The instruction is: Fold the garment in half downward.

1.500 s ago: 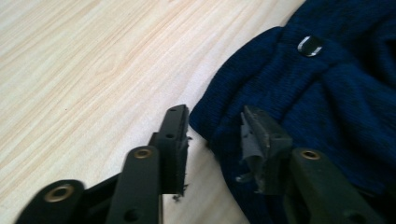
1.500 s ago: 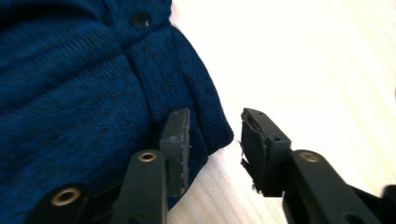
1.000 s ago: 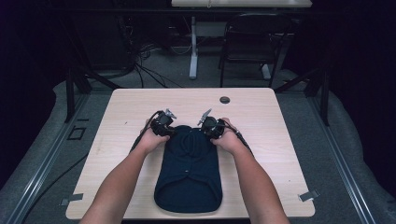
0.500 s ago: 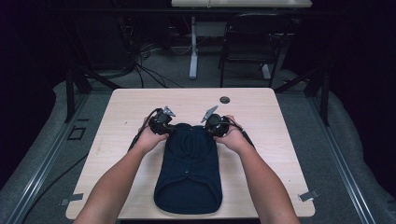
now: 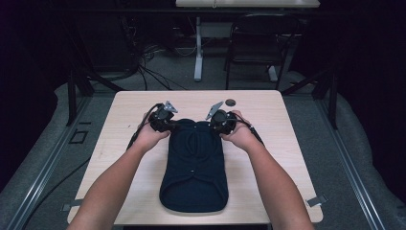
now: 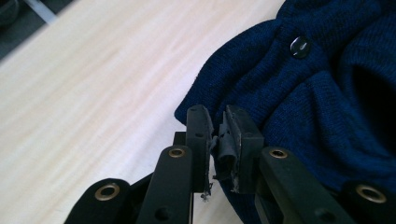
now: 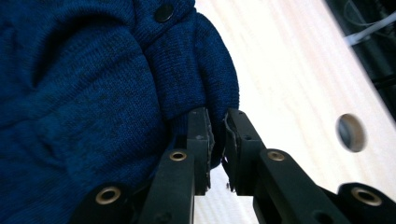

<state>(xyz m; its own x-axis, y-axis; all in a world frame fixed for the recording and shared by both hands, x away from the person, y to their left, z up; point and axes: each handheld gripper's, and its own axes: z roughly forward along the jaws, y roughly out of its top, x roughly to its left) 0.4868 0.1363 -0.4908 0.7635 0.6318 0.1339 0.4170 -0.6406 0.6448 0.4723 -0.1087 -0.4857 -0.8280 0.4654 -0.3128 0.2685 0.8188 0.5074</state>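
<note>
Pale wooden table (image 5: 124, 143) | dark navy knitted garment (image 5: 194, 167) lying flat | left gripper (image 6: 218, 140), right gripper (image 7: 215, 140) nearly closed, pinching its far corners | likely folding; next, lift together.

left gripper (image 5: 168, 123) jaws pinched | right gripper (image 5: 218, 122) likewise (forearms converging)

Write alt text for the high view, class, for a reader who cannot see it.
A person's two hands each hold a tool, left tool and right tool, at the far corners of a dark blue knitted garment lying flat on a light wooden table. A small dark round disc sits near the table's far edge.
</note>
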